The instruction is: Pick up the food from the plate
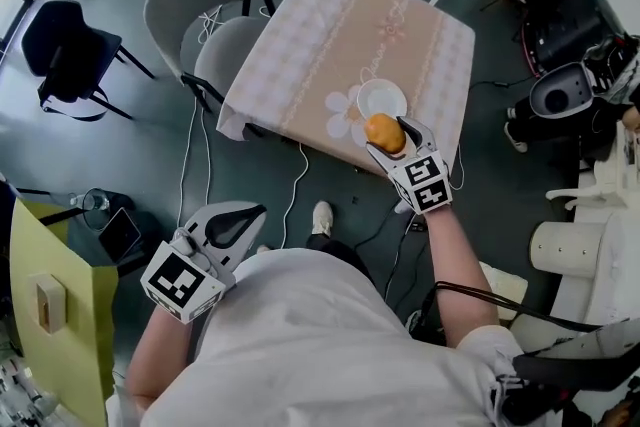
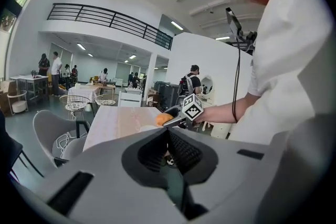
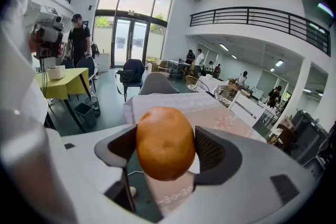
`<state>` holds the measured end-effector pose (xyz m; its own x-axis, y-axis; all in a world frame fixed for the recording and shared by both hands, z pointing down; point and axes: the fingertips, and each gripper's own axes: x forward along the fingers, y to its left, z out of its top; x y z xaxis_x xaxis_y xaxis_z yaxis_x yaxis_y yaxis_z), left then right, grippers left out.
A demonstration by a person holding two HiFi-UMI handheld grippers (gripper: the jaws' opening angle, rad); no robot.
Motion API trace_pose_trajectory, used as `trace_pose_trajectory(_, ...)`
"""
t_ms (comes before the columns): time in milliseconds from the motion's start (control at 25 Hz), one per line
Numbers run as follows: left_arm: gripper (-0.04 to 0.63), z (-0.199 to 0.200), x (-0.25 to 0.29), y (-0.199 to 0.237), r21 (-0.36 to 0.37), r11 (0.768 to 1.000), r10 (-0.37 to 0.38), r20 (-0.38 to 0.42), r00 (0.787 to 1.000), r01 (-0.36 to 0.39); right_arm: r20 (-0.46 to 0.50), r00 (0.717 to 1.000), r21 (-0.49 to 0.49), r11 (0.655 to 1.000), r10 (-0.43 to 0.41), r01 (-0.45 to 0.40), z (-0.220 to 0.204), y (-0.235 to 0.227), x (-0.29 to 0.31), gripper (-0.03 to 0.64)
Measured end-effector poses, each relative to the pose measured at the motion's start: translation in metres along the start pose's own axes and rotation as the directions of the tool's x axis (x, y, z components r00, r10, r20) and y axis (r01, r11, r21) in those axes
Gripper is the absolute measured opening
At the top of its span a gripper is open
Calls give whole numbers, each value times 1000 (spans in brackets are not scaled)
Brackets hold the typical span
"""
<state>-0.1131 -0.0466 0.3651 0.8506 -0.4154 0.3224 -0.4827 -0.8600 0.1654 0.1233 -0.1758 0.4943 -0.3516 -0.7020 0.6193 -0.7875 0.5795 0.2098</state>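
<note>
The right gripper has its two jaws pressed on the food, a round orange-yellow piece with smooth skin, and the right gripper view shows one dark pad on each side of it, about at its widest part. In the head view the food sits over the near edge of the table. The white plate is just beyond it and looks bare. It seems that the food is already lifted off the plate, but from this steep angle I cannot say how high it is above the cloth. The left gripper hangs low beside the person's body, well apart from the table. Its jaws are closed together and nothing is between them. For the step in hand, which I judge to be carrying the food away from the plate, the main point is to keep the same pressure, because a round, smooth thing can roll out between flat pads if the grip gets weaker or the gripper tilts. It is better to raise it straight and slowly, with the jaws level. More squeezing is not needed and could mark the skin.
</note>
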Motion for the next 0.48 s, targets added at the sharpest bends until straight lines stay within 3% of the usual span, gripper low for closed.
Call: trace_pose_trajectory(480,9,-27,-60,-23,7,998,-65,13,998,65,73,996,-14,999,-46,47,42,88,-68,351)
